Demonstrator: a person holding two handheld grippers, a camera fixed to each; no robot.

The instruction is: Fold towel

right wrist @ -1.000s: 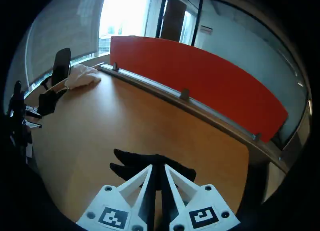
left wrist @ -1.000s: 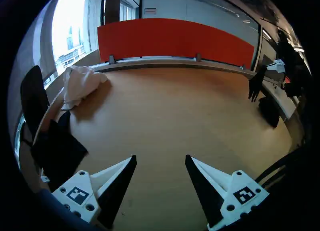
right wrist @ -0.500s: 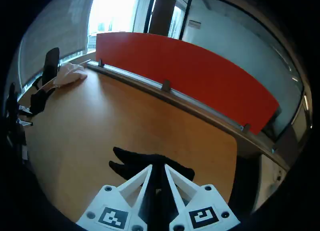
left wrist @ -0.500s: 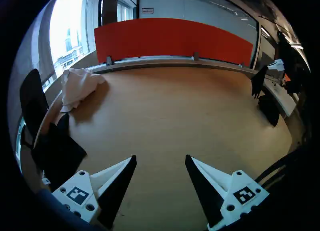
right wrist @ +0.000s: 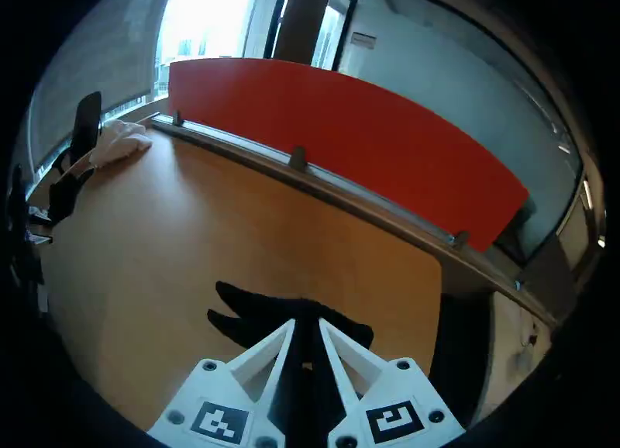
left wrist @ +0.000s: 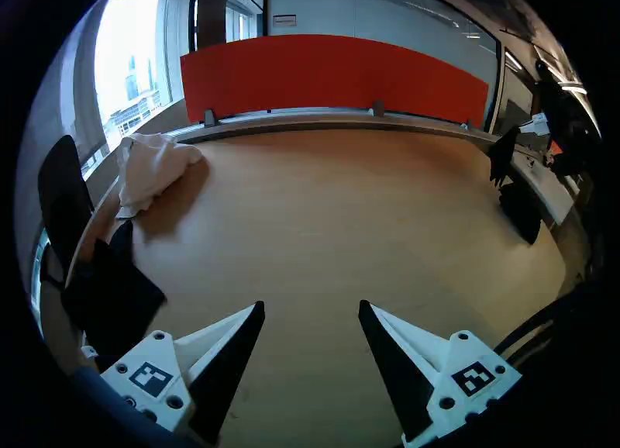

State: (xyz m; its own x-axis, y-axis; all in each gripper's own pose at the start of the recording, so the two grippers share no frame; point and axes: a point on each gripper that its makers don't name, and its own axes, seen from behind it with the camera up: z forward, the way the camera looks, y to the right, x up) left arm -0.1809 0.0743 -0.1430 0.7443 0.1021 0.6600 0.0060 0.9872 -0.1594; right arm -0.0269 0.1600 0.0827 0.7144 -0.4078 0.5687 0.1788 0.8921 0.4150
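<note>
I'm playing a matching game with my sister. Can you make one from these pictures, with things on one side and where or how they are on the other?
Things:
1. crumpled white towel
2. long red panel
3. left gripper
4. right gripper

States:
A. shut on a black cloth
B. open, holding nothing
C. heaped near a far corner of the wooden table
D. upright along the table's far edge

Pairs: 1-C, 2-D, 3-B, 4-A.

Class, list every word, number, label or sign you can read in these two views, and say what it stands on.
Wall sign: too small to read.
Coded squares on the left gripper: patterns, no letters.
Coded tags on the right gripper, shut on the dark cloth: patterns, no letters.
No readable text anywhere.
</note>
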